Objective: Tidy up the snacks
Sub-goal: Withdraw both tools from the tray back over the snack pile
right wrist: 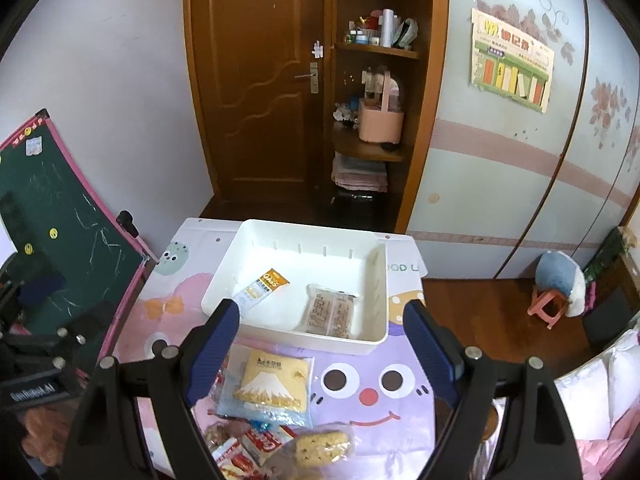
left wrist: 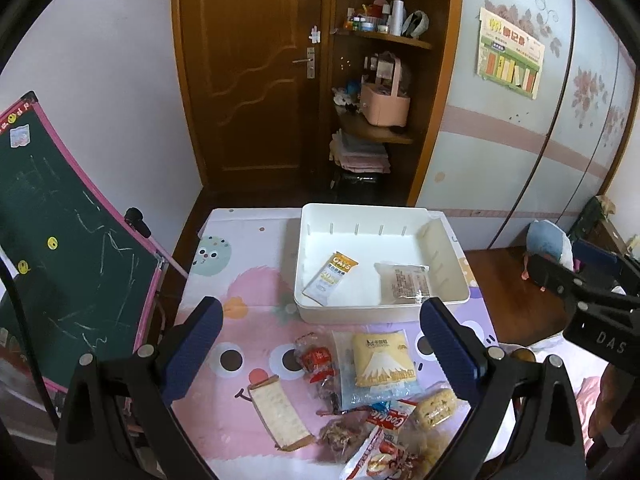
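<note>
Left gripper point(left wrist: 322, 344) is hovering over the near half of the table point(left wrist: 248, 240), fingers spread wide, nothing between them. Right gripper point(right wrist: 322, 344) is doing the same a bit further right, also wide apart and holding nothing.

White bin point(left wrist: 460, 292) is sitting at the far side of the table, beyond both sets of fingertips. Two snacks are lying flat inside it: an oats bar point(left wrist: 330, 278) toward the left, a clear-wrapped cracker pack point(left wrist: 406, 282) toward the right, apart from each other.

Loose snacks are lying on the cartoon tablecloth point(right wrist: 360, 396) in front of the bin:
- Yellow Fuji-print cake pack point(left wrist: 384, 360) is sitting just in front of the bin wall. In the left wrist view it's between the fingers, nearer the right one. In the right wrist view point(right wrist: 274, 386) it's just inside the left finger.
- Toast-shaped snack point(left wrist: 280, 412) is lying diagonally, nearer the left finger of the left gripper.
- Red-wrapped candy point(left wrist: 318, 364) is lying just left of the cake pack.
- Red Goode pack point(left wrist: 390, 420) and a puffed rice bar point(right wrist: 322, 450) are piling up at the near edge with other wrappers, overlapping.

No finger is touching any snack.
</note>
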A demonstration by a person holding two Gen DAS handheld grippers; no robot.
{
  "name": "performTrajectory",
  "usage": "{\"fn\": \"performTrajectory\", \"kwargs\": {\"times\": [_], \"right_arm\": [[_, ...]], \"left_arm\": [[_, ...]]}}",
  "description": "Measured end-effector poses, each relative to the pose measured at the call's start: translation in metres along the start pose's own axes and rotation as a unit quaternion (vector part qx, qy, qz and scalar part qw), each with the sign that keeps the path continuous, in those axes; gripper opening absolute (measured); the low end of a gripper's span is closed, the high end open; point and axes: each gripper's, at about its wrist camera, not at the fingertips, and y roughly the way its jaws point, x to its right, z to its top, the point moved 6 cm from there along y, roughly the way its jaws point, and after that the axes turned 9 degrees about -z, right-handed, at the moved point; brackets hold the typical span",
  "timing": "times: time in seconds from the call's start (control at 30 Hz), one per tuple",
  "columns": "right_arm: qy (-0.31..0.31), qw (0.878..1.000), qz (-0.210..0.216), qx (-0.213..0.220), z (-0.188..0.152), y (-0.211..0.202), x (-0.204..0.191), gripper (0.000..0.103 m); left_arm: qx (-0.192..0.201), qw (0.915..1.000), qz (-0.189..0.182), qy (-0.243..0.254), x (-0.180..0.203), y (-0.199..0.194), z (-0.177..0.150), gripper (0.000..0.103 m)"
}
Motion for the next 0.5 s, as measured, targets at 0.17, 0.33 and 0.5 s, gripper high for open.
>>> {"fn": "performTrajectory", "kwargs": {"times": [0.17,0.33,0.5], "right_arm": [[0.004,1.0,0.005,0.0,-0.015,-0.017,-0.002,0.085],[0.011,1.0,-0.002,-0.028,-0.041,-0.026,-0.002,0.085],[0.023,0.999,-0.02,-0.043,-0.075,-0.034,0.002,0.084]], "left_arm": [[0.013,0.9995,-0.005,0.028,0.004,-0.021,-0.007,0.099],[0.02,0.998,-0.021,0.055,0.011,-0.035,-0.018,0.099],[0.011,0.9955,-0.04,0.085,0.016,-0.036,-0.039,0.099]]}}
